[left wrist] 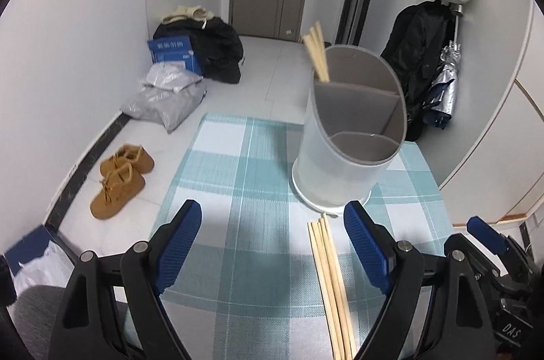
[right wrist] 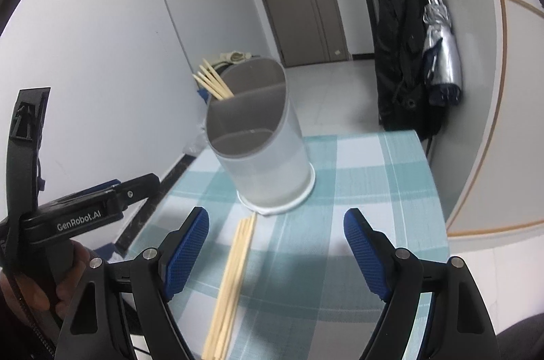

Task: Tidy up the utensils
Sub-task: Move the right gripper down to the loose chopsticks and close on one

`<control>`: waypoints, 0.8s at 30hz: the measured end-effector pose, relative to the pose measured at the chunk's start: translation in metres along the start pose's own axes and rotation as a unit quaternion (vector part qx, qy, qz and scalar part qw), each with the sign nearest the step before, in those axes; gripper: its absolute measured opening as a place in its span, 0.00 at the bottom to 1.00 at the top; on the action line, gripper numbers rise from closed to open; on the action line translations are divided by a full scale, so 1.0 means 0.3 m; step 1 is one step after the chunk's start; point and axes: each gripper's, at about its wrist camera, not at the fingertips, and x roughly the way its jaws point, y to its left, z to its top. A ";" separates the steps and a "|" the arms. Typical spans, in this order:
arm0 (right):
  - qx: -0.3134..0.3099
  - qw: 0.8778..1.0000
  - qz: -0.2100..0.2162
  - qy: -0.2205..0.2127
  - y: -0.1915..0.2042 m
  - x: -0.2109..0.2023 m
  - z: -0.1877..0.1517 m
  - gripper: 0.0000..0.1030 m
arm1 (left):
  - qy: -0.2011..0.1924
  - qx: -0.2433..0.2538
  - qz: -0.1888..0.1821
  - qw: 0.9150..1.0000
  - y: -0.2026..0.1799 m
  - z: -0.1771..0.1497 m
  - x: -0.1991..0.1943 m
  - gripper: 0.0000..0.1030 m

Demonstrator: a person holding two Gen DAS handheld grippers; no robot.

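- Chopsticks (left wrist: 331, 285) lie bundled on the desk (left wrist: 244, 156), just before the holder (left wrist: 346, 135); more stand in its far compartment.
- Left hand-held gripper (left wrist: 272, 244) and right hand-held gripper (right wrist: 275, 247): both spread, empty.
- Step, I judge: reaching to pick.
- Next: straddle the bundle, then pinch.

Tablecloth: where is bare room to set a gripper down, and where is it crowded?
Bare checked tablecloth lies left of the utensil holder and the loose chopsticks, out to the cloth's left edge. Another bare patch lies right of the chopsticks, under the open right gripper. It is crowded where the chopstick tips meet the holder's base.
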 end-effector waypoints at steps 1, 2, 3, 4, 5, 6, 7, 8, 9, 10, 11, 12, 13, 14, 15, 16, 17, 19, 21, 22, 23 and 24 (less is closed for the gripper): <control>0.000 1.000 -0.001 0.004 -0.003 0.010 -0.002 0.79 | 0.003 -0.001 0.002 1.000 0.001 -0.004 0.013 0.80; 0.000 1.000 -0.003 0.012 -0.003 0.022 -0.010 0.79 | 0.006 -0.001 0.002 1.000 0.003 -0.009 0.025 0.80; -0.001 1.000 -0.003 0.020 0.000 0.033 -0.019 0.79 | 0.011 -0.001 0.001 1.000 0.004 -0.016 0.040 0.80; -0.001 1.000 -0.003 0.026 0.004 0.041 -0.027 0.79 | 0.014 -0.002 -0.001 1.000 0.005 -0.021 0.050 0.80; -0.002 0.999 -0.004 0.033 0.005 0.054 -0.036 0.79 | 0.018 -0.001 -0.002 1.000 0.007 -0.028 0.060 0.80; -0.002 0.999 -0.004 0.041 0.006 0.067 -0.044 0.79 | 0.022 -0.002 -0.004 1.000 0.010 -0.034 0.071 0.80; -0.001 0.999 -0.003 0.048 0.007 0.078 -0.050 0.79 | 0.025 -0.002 -0.007 1.000 0.015 -0.037 0.080 0.80; 0.000 0.998 -0.002 0.057 0.006 0.093 -0.056 0.79 | 0.029 -0.003 -0.010 1.000 0.019 -0.041 0.088 0.80; 0.001 0.998 -0.002 0.065 0.007 0.108 -0.062 0.79 | 0.031 -0.003 -0.012 0.999 0.023 -0.042 0.093 0.80; 0.000 0.998 -0.002 0.070 0.009 0.119 -0.065 0.79 | 0.034 -0.003 -0.014 0.999 0.027 -0.042 0.101 0.80; 0.000 0.997 -0.003 0.076 0.010 0.131 -0.067 0.78 | 0.035 -0.003 -0.015 0.999 0.032 -0.043 0.106 0.80; 0.001 0.997 -0.003 0.082 0.011 0.144 -0.069 0.78 | 0.038 -0.003 -0.015 0.999 0.037 -0.045 0.111 0.80; 0.002 0.996 -0.002 0.087 0.013 0.155 -0.070 0.77 | 0.040 -0.002 -0.016 0.999 0.042 -0.045 0.114 0.80; 0.003 0.996 0.000 0.094 0.015 0.167 -0.072 0.76 | 0.042 -0.003 -0.019 0.999 0.048 -0.043 0.118 0.80; 0.003 0.995 0.003 0.101 0.017 0.178 -0.074 0.71 | 0.045 -0.006 -0.022 0.999 0.055 -0.041 0.123 0.80; 0.002 0.994 0.008 0.113 0.021 0.195 -0.076 0.68 | 0.048 -0.011 -0.024 0.999 0.063 -0.036 0.127 0.80; 0.000 0.993 0.009 0.120 0.021 0.206 -0.077 0.67 | 0.050 -0.017 -0.024 0.998 0.071 -0.030 0.134 0.80; -0.010 0.991 0.008 0.135 0.028 0.231 -0.080 0.63 | 0.052 -0.037 -0.028 0.998 0.094 -0.020 0.142 0.80; -0.019 0.989 0.008 0.147 0.036 0.252 -0.080 0.59 | 0.052 -0.054 -0.027 0.997 0.112 -0.011 0.147 0.80; -0.025 0.988 0.006 0.152 0.041 0.263 -0.079 0.57 | 0.052 -0.060 -0.027 0.996 0.120 -0.005 0.149 0.80; -0.028 0.987 0.005 0.156 0.044 0.270 -0.078 0.55 | 0.052 -0.064 -0.027 0.996 0.124 -0.002 0.151 0.80; -0.031 0.987 0.006 0.160 0.050 0.281 -0.076 0.49 | 0.052 -0.066 -0.024 0.996 0.128 0.003 0.153 0.80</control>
